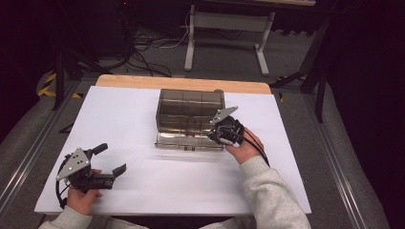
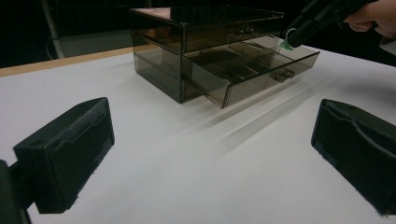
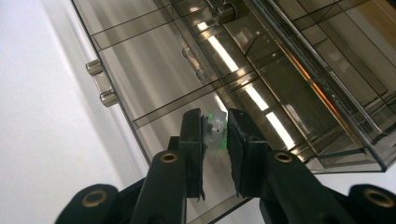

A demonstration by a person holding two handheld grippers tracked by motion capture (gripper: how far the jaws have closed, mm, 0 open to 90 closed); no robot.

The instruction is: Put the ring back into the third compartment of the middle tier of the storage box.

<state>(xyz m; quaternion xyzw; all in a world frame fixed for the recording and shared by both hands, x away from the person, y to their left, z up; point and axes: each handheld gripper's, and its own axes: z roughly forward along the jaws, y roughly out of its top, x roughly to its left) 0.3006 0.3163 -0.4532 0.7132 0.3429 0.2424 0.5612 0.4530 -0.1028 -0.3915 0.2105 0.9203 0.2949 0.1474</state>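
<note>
Step in hand: placing a small item into the open lower drawer (image 2: 252, 70) of the smoked-plastic drawer box (image 1: 190, 117), which sits mid-table on the white table top (image 1: 143, 191).

Right gripper (image 3: 215, 135): jaws nearly closed, clamped on a small clear/green piece (image 3: 215, 128). Pos.: hovering over a front compartment at the drawer's right end, by the divider; piece not yet touching the floor.

Left gripper (image 1: 110, 160): jaws wide apart, nothing between them, parked near the table's front-left corner, well apart from the box.

Next move, est.: lower the right gripper straight into the compartment, clear of divider and front wall, then release. Risk: piece bounces or catches on a pad.
</note>
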